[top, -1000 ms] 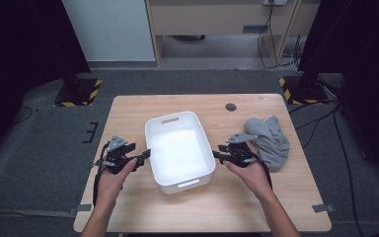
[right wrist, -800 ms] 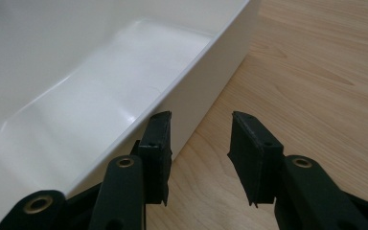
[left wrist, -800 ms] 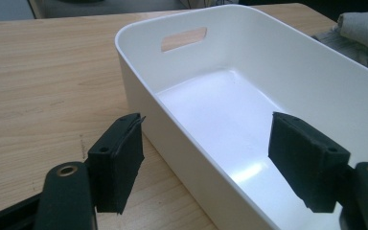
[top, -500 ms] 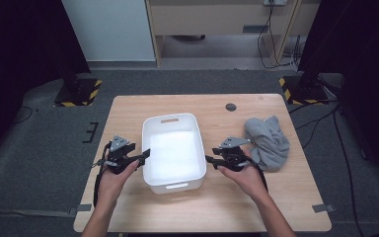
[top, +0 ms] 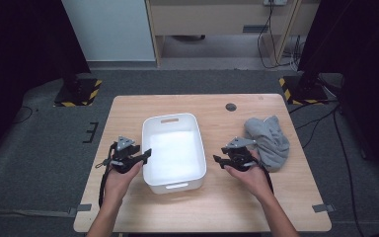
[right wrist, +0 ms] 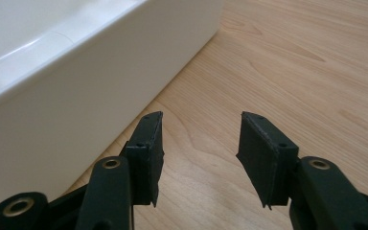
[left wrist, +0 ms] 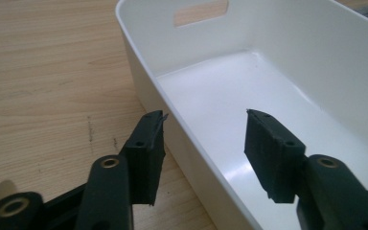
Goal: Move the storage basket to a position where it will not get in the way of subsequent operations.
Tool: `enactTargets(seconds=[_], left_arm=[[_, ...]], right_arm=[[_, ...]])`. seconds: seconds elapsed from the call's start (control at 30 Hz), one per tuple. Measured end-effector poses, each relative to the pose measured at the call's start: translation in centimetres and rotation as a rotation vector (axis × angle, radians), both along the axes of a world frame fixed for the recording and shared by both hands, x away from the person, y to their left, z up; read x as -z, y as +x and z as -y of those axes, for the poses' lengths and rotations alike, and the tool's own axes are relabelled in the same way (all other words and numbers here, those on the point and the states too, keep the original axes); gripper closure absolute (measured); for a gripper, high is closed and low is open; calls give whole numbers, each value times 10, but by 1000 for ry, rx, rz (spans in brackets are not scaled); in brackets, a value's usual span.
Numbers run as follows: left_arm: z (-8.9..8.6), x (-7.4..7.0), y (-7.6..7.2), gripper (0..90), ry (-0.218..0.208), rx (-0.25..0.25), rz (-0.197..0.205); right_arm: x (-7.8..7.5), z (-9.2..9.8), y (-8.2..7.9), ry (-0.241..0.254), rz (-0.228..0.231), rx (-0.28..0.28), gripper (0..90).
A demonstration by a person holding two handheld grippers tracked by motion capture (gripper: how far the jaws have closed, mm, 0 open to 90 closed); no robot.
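A white plastic bin (top: 170,117) with slot handles stands mid-table with nothing inside. My left gripper (top: 145,154) sits at the bin's left wall. In the left gripper view its jaws (left wrist: 203,143) straddle that wall (left wrist: 146,72), one pad outside and one inside. They have just been closing, and a gap still shows on the inner side. My right gripper (top: 217,160) hovers just right of the bin. Its jaws (right wrist: 201,148) have just been opening and have only bare wood between them, with the bin's wall (right wrist: 76,96) to their left.
A crumpled grey cloth (top: 269,140) lies on the table behind my right hand. A small black round disc (top: 231,106) sits near the far edge. Bare wood lies in front of the bin and along the table's left side.
The bin has shifted slightly left and straightened. The right gripper now stands apart from its right wall with wider jaws. The left jaws have narrowed around the left wall.
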State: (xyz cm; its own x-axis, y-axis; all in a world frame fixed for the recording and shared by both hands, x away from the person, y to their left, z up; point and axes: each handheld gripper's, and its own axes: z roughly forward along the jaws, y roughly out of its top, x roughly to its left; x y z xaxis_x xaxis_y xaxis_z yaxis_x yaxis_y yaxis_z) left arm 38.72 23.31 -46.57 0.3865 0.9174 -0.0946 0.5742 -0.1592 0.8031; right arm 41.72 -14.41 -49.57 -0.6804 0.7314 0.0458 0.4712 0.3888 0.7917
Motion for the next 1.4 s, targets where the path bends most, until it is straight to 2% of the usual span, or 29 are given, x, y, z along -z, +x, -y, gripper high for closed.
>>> enactTargets(seconds=[0.07, 0.27, 0.5, 0.67, 0.8, 0.9, 0.97, 1.03, 1.07, 1.13, 1.27, 1.33, 1.4], left_arm=[[2, 1, 0, 520, 32, -5, 4], [1, 4, -1, 630, 28, -18, -5], [-6, 3, 0, 674, 25, -27, 7], [-14, 2, 1, 719, 40, -25, -2], [-19, 0, 4, 746, 63, -23, -3], [-23, 0, 4, 768, 59, -32, -8], [-24, 0, 4, 779, 62, -32, -10], [-25, -1, 5, 781, 64, -28, -14], [-25, 0, 7, 783, 60, -28, -14], [-26, 0, 8, 784, 49, -26, -15], [-28, 0, 10, 787, 46, -22, -17], [-28, 0, 10, 788, 45, -28, -17], [-30, 0, 10, 790, 43, -42, -17]], right_arm=[[-1, 3, 0, 0, 5, 7, 512], [-1, 7, 2, -19, 21, 25, 513], [0, 8, 2, -31, 21, 35, 505], [0, 10, 2, -28, 15, 40, 502], [-1, 11, 2, -12, 12, 49, 498], [-1, 14, 1, -5, 16, 55, 494], [-2, 16, 2, 29, -1, 73, 485], [-4, 19, 1, 16, 6, 80, 479], [-6, 21, -1, 12, 6, 82, 478], [-9, 27, -6, 40, 0, 87, 473], [-11, 37, -16, 42, 16, 111, 469], [-9, 40, -18, 63, 14, 115, 468], [-6, 41, -19, 103, -4, 125, 462]])
